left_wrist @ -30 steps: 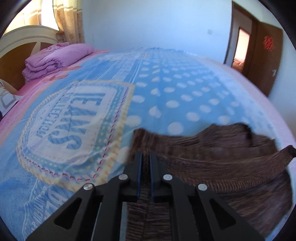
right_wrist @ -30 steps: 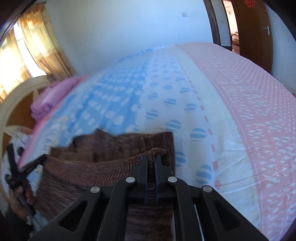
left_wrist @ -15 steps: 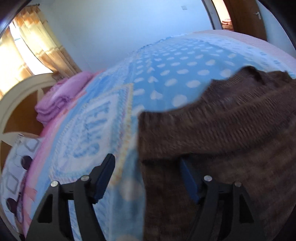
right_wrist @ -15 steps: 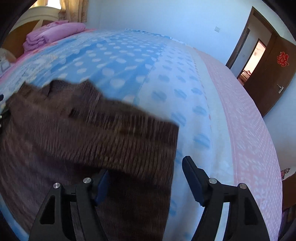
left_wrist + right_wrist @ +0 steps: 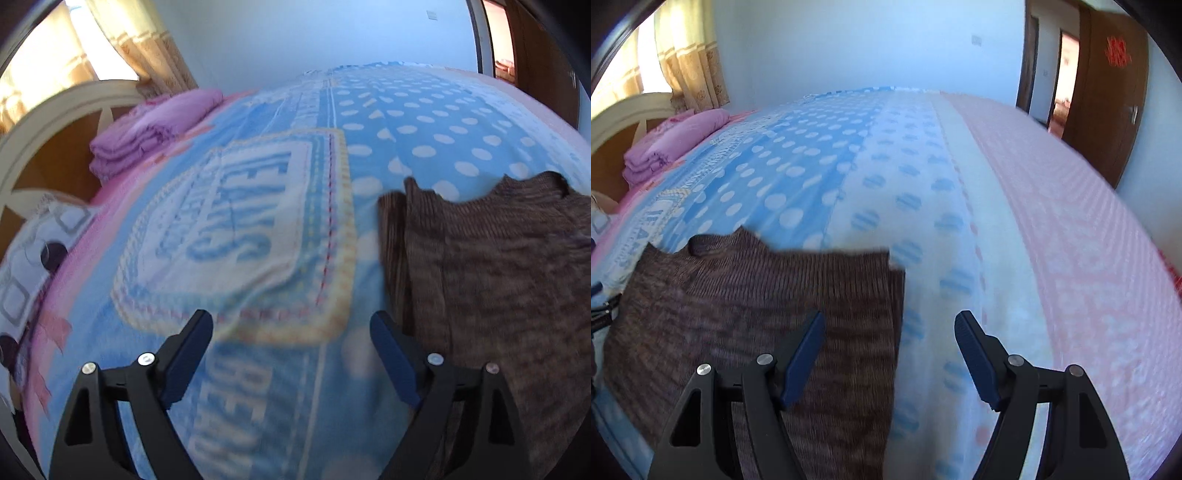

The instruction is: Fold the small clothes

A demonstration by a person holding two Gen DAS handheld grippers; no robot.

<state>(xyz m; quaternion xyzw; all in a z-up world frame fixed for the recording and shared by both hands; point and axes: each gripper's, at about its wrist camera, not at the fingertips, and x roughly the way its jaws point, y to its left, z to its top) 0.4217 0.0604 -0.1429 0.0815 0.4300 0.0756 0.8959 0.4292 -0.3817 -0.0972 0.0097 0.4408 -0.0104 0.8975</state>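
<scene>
A brown knitted garment lies flat on the bed, folded over itself, with a ribbed strip along its left edge. In the left wrist view it fills the right side; in the right wrist view the garment fills the lower left. My left gripper is open and empty, over the blue blanket just left of the garment. My right gripper is open and empty above the garment's right edge, its left finger over the knit.
The bed carries a blue blanket with white dots and a lettered patch; a pink blanket covers its right part. Folded purple bedding lies by the headboard. A brown door stands at the far right.
Both grippers were shut on the garment's edge one second ago, then opened and let it drop flat. The left gripper has since moved left off the garment; the right has shifted to its right edge.
</scene>
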